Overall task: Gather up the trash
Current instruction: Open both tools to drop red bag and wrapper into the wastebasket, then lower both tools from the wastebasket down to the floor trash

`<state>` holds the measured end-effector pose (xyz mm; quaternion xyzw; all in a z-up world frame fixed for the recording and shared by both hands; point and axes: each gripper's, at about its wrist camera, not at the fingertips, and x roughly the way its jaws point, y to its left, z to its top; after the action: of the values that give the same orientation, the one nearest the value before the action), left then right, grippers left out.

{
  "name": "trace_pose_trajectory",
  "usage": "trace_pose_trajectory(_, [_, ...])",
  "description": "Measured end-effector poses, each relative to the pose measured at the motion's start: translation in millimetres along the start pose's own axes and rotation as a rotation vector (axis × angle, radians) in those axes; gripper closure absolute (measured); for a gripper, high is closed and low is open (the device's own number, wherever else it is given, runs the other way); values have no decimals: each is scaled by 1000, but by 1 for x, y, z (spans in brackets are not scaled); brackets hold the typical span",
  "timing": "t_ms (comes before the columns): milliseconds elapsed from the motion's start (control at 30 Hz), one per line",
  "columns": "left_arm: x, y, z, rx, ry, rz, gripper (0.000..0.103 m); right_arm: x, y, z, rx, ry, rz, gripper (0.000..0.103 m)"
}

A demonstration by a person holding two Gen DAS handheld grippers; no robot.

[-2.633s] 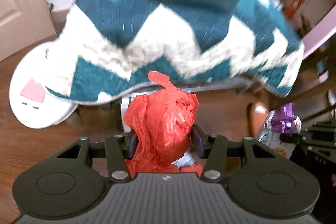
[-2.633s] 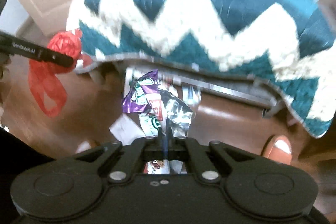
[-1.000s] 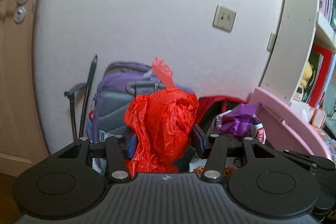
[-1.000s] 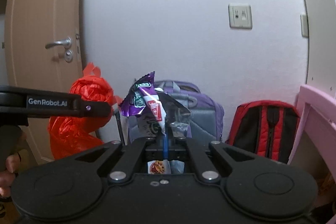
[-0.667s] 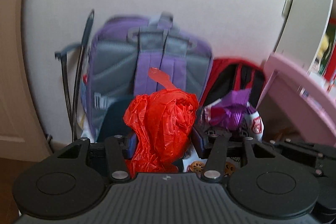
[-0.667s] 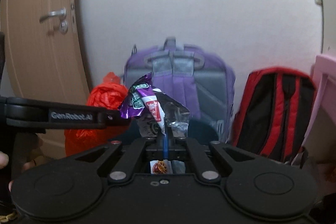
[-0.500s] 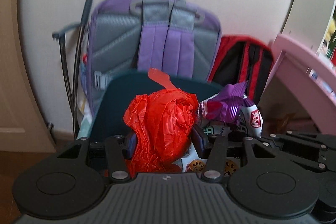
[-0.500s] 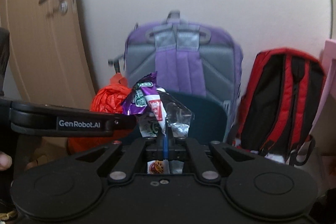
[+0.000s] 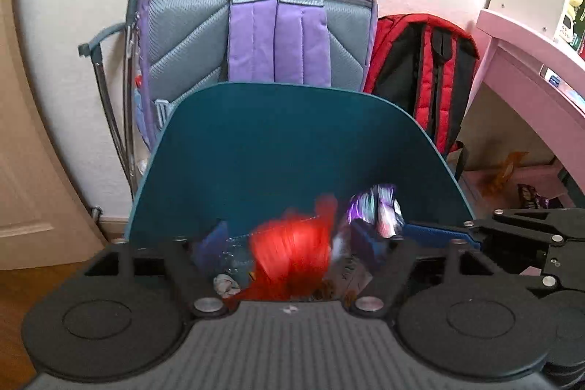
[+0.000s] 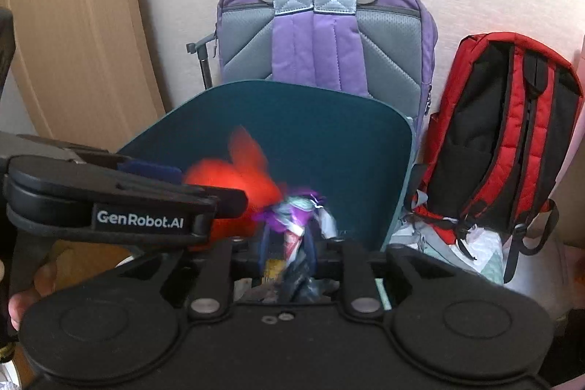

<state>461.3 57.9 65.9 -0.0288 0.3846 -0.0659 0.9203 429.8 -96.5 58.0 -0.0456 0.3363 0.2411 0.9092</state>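
- Lettering "GenRobot.AI" in white along the side of the left gripper [image 10: 234, 203], seen from the right wrist view; print on the purple snack wrapper [image 10: 292, 218] too smeared to read.
- Left gripper [image 9: 289, 243] with fingers spread wide, released; red plastic bag [image 9: 292, 254] a motion-blurred streak between them, touching neither pad, over the mouth of the teal bin [image 9: 292, 141].
- Half a second ago: same bag crisp and clamped in those fingers; now loose and dropping.
- Right gripper [image 10: 287, 243] with blue pads [image 10: 264, 243] parted a little around the wrapper; whether grasping or just let go, cannot tell. Wrapper blurred and lower than half a second ago, when pinched and upright.
- Bag streak running up and down, its tail [image 10: 245, 145] pointing upward; wrapper's long axis also roughly vertical, crumpled top up.
- Both pieces in front of the bin's raised teal back, other litter [image 9: 226, 282] below.
- Behind the bin: purple backpack [image 9: 263, 24], straps outward, and red backpack [image 10: 512, 134] against the wall; wooden door [image 10: 73, 24] to the left.
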Motion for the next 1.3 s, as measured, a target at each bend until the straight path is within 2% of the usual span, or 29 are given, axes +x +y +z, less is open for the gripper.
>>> trace_pose_trajectory(267, [-30,-7,-5,1,-19,0,24,-29,5,-2,-31,-24,-11,75])
trace_pose_trajectory(333, [-42,-9,-7,3,-30,4,24,-41,6,-4,-32,-31,-7,73])
trace_pose_trajectory(433, [-61,-13,-11,1,-43,2,24,-59,9,-6,-29,-44,-2,65])
trace_pose_trajectory(733, [-123,-28,-30,28,-80,5,24,-121,21,-18,-30,-86,12,60])
trace_pose_trajectory(1033, [-172,-37,-71,19,-71,-27,23,-169,36,-45,-43,-88,48,57])
trace_pose_trajectory(1300, [-188,-36,-117,18,-32,-58,21,-184,49,-85,-46,-54,96,56])
